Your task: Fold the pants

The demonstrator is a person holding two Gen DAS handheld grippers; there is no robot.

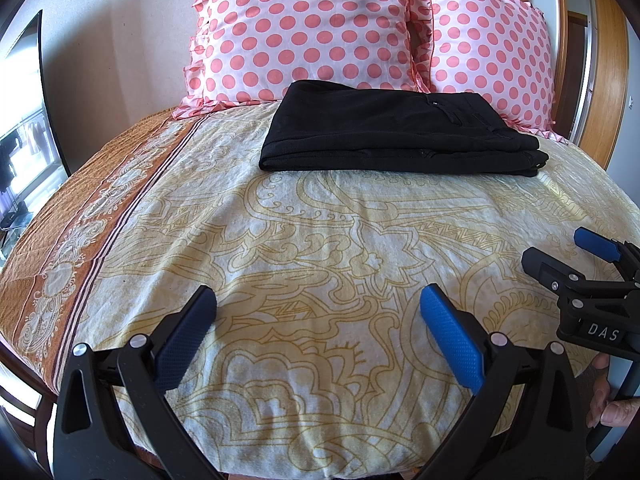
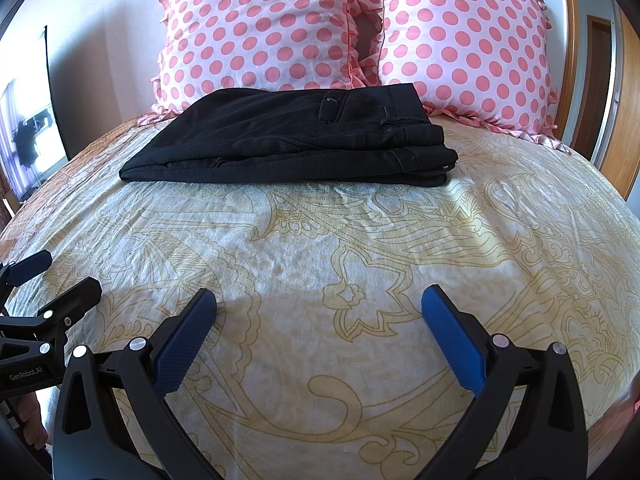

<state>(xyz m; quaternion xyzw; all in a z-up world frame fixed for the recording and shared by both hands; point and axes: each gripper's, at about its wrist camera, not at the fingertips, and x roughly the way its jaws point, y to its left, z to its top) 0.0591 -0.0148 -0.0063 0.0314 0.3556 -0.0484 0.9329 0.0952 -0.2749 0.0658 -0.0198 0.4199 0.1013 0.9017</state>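
Black pants lie folded in a flat stack on the bed, just in front of the pillows; they also show in the right wrist view, waistband to the right. My left gripper is open and empty, low over the bedsheet, well short of the pants. My right gripper is open and empty too, beside the left one and equally far from the pants. The right gripper shows at the right edge of the left wrist view, and the left gripper at the left edge of the right wrist view.
Two pink polka-dot pillows lean against the wall and a wooden headboard. The yellow patterned bedsheet covers the bed, with an orange border on the left. A dark screen stands at the far left.
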